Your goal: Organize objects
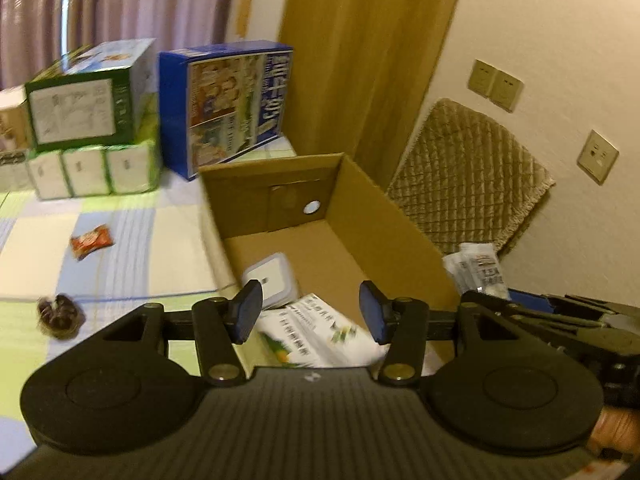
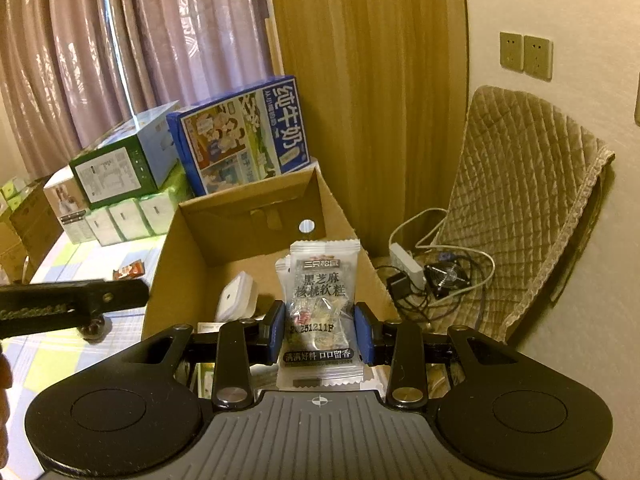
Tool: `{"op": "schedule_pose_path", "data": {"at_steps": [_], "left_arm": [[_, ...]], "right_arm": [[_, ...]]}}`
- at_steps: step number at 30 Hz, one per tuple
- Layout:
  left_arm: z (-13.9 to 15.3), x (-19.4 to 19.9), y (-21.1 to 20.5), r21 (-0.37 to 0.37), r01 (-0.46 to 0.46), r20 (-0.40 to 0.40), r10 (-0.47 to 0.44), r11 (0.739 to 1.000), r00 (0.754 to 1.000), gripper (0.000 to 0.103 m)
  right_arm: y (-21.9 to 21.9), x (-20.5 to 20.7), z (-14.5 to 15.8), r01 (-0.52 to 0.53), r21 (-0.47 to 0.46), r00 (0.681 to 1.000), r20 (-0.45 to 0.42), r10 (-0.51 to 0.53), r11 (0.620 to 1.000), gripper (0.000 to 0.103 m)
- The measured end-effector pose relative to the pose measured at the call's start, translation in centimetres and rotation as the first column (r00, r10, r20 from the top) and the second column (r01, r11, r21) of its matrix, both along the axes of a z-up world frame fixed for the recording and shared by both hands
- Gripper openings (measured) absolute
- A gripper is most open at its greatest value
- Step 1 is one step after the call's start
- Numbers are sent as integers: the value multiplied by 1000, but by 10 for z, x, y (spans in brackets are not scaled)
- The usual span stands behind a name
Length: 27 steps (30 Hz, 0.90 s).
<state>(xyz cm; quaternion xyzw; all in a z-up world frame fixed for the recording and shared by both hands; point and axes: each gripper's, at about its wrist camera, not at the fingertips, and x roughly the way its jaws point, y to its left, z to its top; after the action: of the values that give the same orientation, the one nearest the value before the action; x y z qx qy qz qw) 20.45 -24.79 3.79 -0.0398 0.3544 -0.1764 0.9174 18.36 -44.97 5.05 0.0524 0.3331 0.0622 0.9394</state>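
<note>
Ahead of both grippers stands an open cardboard box [image 1: 384,216] on a checked cloth [image 1: 120,240] of green, blue and white squares. Behind the box, further from the grippers, a tall wooden panel [image 2: 368,80] rises beside pink curtains [image 2: 140,40], and a quilted tan cushion [image 2: 520,200] leans on the wall to the right. To the left beyond the box stand a blue milk carton case [image 1: 236,108], a green and white carton [image 1: 88,100] and wrapped tissue packs [image 1: 92,172] under it.

The left gripper [image 1: 312,316] hangs over the near end of the box with its blue pads [image 1: 246,312] spread wide and nothing between them. Just beyond and below it, inside the box, lie a small white lidded container [image 1: 270,276] and a white and green printed packet [image 1: 316,332]. To its left on the cloth lie a red snack wrapper [image 1: 92,242] and, nearer, a dark brown clump [image 1: 60,314] too blurred to identify.

The right gripper [image 2: 320,330] pinches a clear snack packet [image 2: 320,304] with black Chinese lettering, its pads [image 2: 362,332] pressed on either side; the packet stands upright above the near part of the box. To the right of this gripper, on the floor by the cushion, sit a white power strip [image 2: 408,260], tangled cables and a small fan [image 2: 446,276]
</note>
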Motion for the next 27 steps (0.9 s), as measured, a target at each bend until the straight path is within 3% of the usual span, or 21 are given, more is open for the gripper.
{"op": "schedule_pose_path", "data": {"at_steps": [13, 16, 22, 27], "left_arm": [[-5, -20, 38, 14, -60, -18, 60, 998, 998, 48], [-6, -24, 43, 13, -67, -19, 67, 998, 998, 48], [-2, -37, 59, -1, -85, -20, 85, 996, 996, 48], [2, -53, 73, -3, -90, -21, 90, 996, 996, 55]], "right_arm": [[19, 10, 9, -38, 30, 998, 45, 37, 999, 35], [20, 14, 11, -46, 47, 996, 74, 42, 998, 69], [13, -4, 16, -9, 81, 998, 66, 3, 997, 69], [11, -32, 23, 8, 102, 998, 57, -13, 995, 70]]}}
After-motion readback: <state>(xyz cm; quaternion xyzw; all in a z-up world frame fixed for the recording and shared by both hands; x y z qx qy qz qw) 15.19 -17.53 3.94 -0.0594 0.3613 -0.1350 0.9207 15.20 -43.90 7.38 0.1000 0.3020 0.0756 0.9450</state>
